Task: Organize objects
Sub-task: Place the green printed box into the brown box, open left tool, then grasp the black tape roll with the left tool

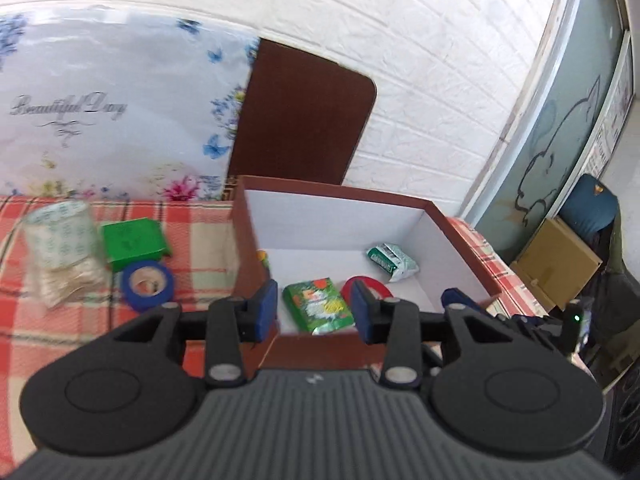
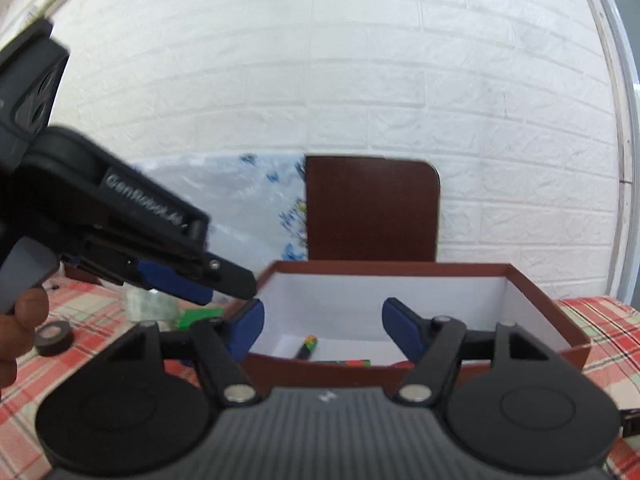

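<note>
A box (image 1: pixel 460 240) sits on the bench (image 1: pixel 200 224), 3 packets inside; left of it lie a tape roll (image 1: pixel 148 282), block (image 1: pixel 134 242) and jar (image 1: pixel 60 248).

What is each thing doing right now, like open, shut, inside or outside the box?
Left gripper: open, empty.
Right gripper: open, empty.
Box: open, no lid on.
Green packet: inside box.
White packet: inside box.
Blue tape roll: outside, flat.
Green block: outside box.

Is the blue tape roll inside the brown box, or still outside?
Outside. The blue tape roll lies on the checked cloth, left of the brown box wall.
</note>
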{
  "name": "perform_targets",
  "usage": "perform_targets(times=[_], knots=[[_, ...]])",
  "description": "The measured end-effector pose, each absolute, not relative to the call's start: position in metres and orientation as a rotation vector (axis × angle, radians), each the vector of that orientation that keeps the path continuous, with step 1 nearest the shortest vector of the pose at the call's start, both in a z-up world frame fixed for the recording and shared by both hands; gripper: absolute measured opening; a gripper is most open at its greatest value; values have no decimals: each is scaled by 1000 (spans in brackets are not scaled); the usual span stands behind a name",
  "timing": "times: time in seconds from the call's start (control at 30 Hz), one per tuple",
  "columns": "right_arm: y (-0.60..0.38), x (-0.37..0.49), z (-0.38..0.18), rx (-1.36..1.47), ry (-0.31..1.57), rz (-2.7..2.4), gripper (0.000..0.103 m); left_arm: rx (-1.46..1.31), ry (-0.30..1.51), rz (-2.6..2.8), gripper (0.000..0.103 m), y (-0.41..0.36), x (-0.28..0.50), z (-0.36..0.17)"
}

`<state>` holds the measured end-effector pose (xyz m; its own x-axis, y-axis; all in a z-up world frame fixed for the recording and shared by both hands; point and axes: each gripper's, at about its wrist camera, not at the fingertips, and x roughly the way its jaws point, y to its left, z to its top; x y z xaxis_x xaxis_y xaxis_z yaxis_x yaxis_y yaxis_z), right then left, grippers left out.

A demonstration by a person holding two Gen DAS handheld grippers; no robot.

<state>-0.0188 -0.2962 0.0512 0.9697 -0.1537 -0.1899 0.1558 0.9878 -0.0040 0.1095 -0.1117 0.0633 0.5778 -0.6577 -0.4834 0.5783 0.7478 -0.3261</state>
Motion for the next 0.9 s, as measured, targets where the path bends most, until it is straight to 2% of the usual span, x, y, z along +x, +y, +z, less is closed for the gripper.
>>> perform_targets(times=[0.17,0.3,0.37,0.47,0.7,0.77,0.9], knots=[[-252,-43,37,-27,241,-4,68,-114,714,-539,45,-39,97,23],[-213,-35,11,7,415,142,68,-181,742,-305,45,47,109,3],[-199,-30,-4,30,501,184,68,-194,721,-203,52,81,120,4],[-187,-14,-21,31,611,202,68,-306,740,-153,52,123,154,5],[-187,-16,-27,60,625,212,72,-237,784,-155,47,121,211,-9],[-187,-14,-28,56,625,214,73,-215,837,-160,41,120,223,-23],[-185,-13,-26,45,624,213,74,-210,815,-144,32,118,222,-27]])
